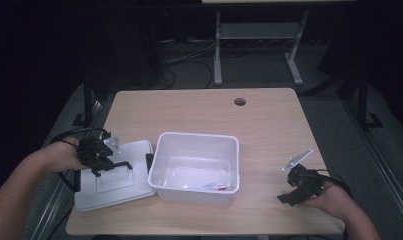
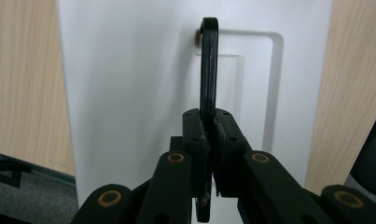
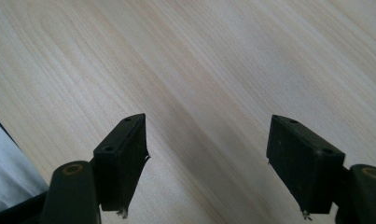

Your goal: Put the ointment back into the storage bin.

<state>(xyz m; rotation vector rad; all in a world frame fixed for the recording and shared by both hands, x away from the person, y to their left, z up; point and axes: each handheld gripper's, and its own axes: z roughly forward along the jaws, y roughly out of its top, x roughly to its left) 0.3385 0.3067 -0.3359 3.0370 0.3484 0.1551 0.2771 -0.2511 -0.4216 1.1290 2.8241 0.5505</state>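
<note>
Dark room, pale tabletop (image 1: 269,120): left tool (image 2: 208,135) clenched the lid (image 1: 114,182) by its black handle (image 2: 208,70), best lifted level toward the bin (image 1: 196,167), right tool (image 3: 206,163) released.

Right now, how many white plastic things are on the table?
2. The white bin stands open mid-table. The white lid lies flat to its left, its black handle pinched by the left gripper. Nothing else white looks hidden.
</note>
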